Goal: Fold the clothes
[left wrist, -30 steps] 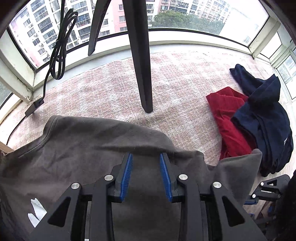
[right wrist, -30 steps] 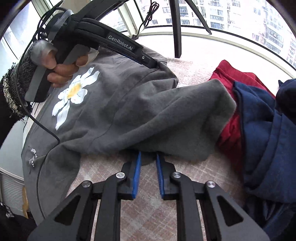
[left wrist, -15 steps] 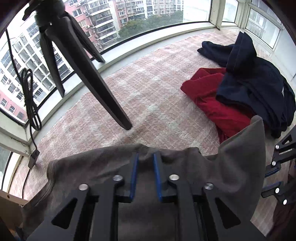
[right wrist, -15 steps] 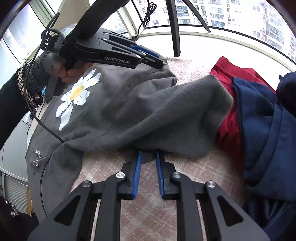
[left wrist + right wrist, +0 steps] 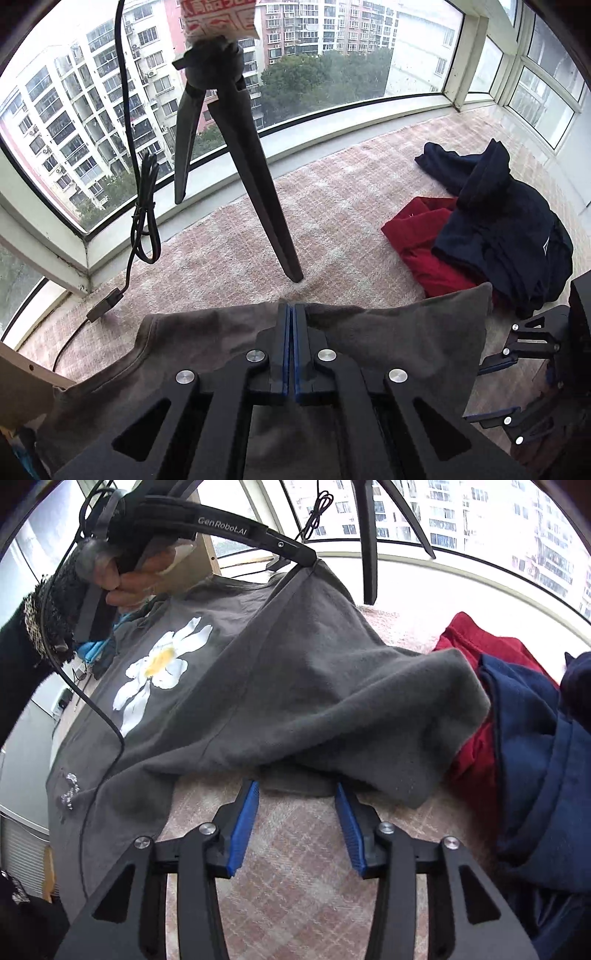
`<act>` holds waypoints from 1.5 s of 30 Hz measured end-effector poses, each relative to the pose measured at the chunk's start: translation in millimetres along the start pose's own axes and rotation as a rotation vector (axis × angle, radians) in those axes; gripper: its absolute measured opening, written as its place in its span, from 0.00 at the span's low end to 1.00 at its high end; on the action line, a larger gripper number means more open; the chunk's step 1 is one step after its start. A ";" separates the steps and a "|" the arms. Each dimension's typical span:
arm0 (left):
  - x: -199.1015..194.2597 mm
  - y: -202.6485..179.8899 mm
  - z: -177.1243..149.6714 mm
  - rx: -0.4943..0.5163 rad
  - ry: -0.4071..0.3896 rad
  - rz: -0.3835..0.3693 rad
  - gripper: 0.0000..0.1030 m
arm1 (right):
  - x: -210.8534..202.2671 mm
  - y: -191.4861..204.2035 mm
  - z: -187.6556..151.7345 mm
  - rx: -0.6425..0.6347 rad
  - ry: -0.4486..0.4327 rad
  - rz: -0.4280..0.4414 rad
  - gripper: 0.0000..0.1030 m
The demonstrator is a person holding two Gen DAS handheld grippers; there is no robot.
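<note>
Surface: we work on a pale pink checked rug (image 5: 332, 221) laid along a curved run of windows; a black tripod (image 5: 258, 184) stands on it near the glass, with a cable (image 5: 142, 206) hanging beside it.

Main garment: the grey T-shirt (image 5: 295, 686) with a white daisy print (image 5: 162, 664) is partly lifted off the rug, its shoulder region raised and one sleeve drooping toward the right, its end touching the other clothes. The lower body of the shirt trails off to the left edge of the right wrist view.

Waiting pile: a navy garment (image 5: 509, 229) lies heaped on a red garment (image 5: 424, 243), both crumpled and unfolded, at the right of the rug.

Grippers: our left gripper (image 5: 293, 314) has its blue pads pressed together on the shirt's upper edge, near the shoulder seam, and carries it up. Our right gripper (image 5: 295, 790) has its jaws spread wide, fingertips at the underside of the drooping sleeve; a fold of grey cloth sits between the tips, unpinched.

Progress, as we judge it: early. No fold is visible in the grey shirt; it is not yet spread flat. Left to do: lay it out, fold sleeves and body, then handle the red and navy pieces.
</note>
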State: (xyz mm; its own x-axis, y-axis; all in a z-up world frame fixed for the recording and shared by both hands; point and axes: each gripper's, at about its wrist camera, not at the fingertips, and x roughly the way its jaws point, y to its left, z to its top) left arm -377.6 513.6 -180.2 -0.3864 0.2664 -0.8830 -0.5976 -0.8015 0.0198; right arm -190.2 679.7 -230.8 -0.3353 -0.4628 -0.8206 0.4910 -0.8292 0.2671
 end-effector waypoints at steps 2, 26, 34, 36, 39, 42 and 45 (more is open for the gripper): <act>-2.7 1.5 -1.4 0.008 0.001 0.017 0.00 | 2.7 -1.2 1.9 -0.004 0.001 -0.001 0.01; 1.4 12.0 -6.8 0.001 0.046 0.047 0.01 | 4.5 21.9 18.3 -0.218 0.029 -0.110 0.03; -3.6 -3.3 1.6 0.037 -0.008 0.041 0.01 | -86.4 -2.3 17.9 -0.258 -0.085 -0.273 0.03; 11.3 -10.2 3.7 0.049 0.006 0.055 0.01 | -80.6 -10.9 11.8 -0.236 -0.065 -0.302 0.03; 34.2 -12.0 0.8 0.039 0.041 0.089 0.01 | -61.4 -20.5 3.2 -0.200 -0.015 -0.319 0.03; 42.4 -10.8 -3.7 0.036 0.056 0.096 0.01 | -44.9 -21.3 -2.4 -0.191 0.011 -0.360 0.03; 44.6 -8.2 -3.5 0.025 0.052 0.099 0.01 | -43.3 -35.7 -3.4 -0.126 0.041 -0.341 0.03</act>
State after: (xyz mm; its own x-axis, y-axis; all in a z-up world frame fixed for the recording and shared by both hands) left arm -387.5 530.1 -221.5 -0.4076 0.1577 -0.8994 -0.5759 -0.8087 0.1192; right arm -190.5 730.4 -206.4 -0.4656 -0.1511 -0.8720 0.4525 -0.8875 -0.0878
